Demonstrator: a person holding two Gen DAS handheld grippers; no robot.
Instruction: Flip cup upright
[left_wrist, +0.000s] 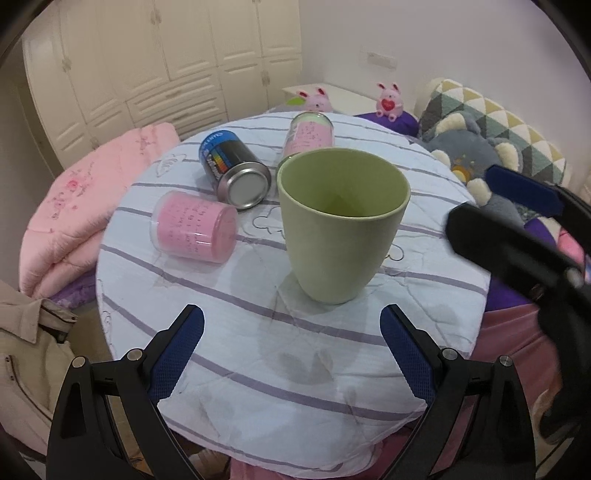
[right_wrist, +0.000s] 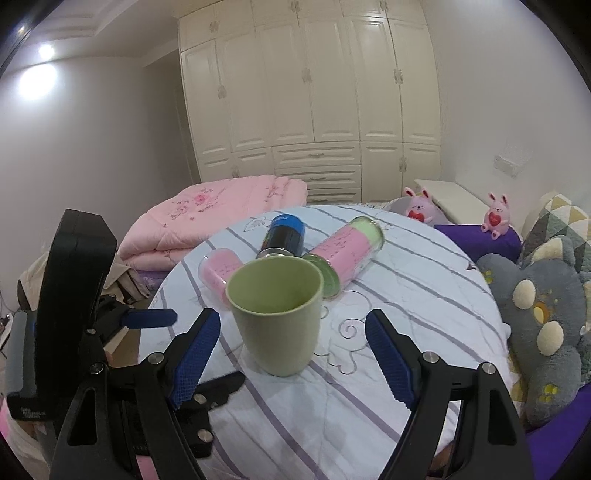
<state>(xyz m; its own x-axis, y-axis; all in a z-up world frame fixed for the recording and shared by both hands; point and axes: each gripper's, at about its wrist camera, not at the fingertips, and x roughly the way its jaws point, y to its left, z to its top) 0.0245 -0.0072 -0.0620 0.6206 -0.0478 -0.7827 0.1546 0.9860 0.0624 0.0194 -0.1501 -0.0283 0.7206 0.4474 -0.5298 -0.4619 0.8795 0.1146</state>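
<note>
A light green cup (left_wrist: 341, 225) stands upright, mouth up, on the round table with a white, purple-striped cloth (left_wrist: 295, 369). It also shows in the right wrist view (right_wrist: 275, 314). My left gripper (left_wrist: 291, 332) is open and empty, a little short of the cup. My right gripper (right_wrist: 291, 336) is open and empty, its fingers to either side of the cup and slightly nearer than it. The right gripper's body shows at the right of the left wrist view (left_wrist: 517, 236).
Behind the cup lie a pink canister (left_wrist: 194, 229), a blue and black can (left_wrist: 234, 166) and a tall pink tube (left_wrist: 308, 134). A pink quilt (left_wrist: 74, 206) lies left of the table. Plush toys and cushions (right_wrist: 535, 306) lie right.
</note>
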